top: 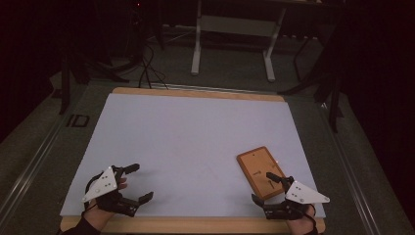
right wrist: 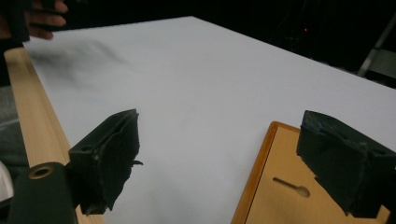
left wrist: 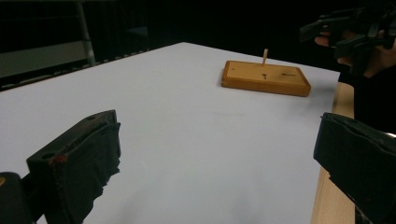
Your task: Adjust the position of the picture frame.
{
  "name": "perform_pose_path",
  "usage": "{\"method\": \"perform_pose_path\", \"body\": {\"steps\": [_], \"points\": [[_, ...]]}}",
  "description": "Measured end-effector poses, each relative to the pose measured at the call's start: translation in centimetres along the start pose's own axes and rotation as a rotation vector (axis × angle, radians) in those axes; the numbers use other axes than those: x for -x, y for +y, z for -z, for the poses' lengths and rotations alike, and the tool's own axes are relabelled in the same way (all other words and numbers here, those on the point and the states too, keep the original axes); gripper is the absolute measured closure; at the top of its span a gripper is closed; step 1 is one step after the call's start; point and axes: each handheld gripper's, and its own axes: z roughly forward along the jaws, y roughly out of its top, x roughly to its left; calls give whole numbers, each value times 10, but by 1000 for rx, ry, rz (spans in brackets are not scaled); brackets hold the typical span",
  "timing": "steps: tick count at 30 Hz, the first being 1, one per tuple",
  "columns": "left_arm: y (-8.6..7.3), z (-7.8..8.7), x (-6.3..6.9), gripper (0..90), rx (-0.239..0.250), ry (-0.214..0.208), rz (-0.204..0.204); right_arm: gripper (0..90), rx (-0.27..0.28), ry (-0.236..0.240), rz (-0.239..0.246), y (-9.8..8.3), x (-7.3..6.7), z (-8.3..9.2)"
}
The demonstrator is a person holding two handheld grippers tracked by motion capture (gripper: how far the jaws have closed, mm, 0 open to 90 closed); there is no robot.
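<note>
High view showed a flat rectangular wooden board (top: 260,171) with a thin upright wooden peg (left wrist: 265,56) lying near the front right corner of the white-topped worktop (top: 195,142). Right gripper (top: 262,188) hovered over the board's near end, jaws wide apart and empty. Left gripper (top: 138,182) sat well apart from the board, also spread open and empty.
</note>
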Motion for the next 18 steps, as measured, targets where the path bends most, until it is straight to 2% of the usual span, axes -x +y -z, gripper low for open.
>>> {"method": "perform_pose_path", "body": {"steps": [5,10,13,14,18], "points": [[2,0,1,9,2,-4,-4,135,2,6,9,2,-3,1],[2,-1,2,9,2,-5,-8,140,8,49,16,9,-8,2],[2,-2,4,9,-5,-8,-13,149,4,47,31,16,-9,3],[2,-2,4,9,-10,-7,-19,177,3,43,34,18,-10,3],[2,-3,5,9,-15,-16,-17,175,7,61,30,24,-7,3]]}}
